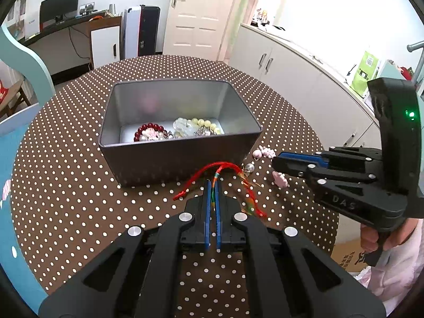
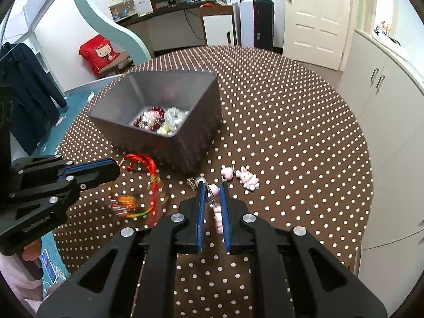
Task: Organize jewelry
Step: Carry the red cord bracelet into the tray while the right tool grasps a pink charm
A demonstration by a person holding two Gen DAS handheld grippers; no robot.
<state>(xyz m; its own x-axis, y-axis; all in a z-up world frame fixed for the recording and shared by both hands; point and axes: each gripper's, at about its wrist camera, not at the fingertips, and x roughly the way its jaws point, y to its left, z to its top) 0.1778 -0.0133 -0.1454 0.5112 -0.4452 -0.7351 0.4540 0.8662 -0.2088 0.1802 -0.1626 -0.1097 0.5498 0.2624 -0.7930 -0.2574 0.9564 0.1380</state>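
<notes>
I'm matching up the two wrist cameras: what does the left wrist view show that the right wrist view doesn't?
Only the left wrist view: the red cord bracelet pinched in the left gripper, and a green bag on the counter. Only the right wrist view: the pink charm between the right gripper's fingers, and a red cat bag. Both: the metal box holding beaded bracelets, and the polka-dot table.
</notes>
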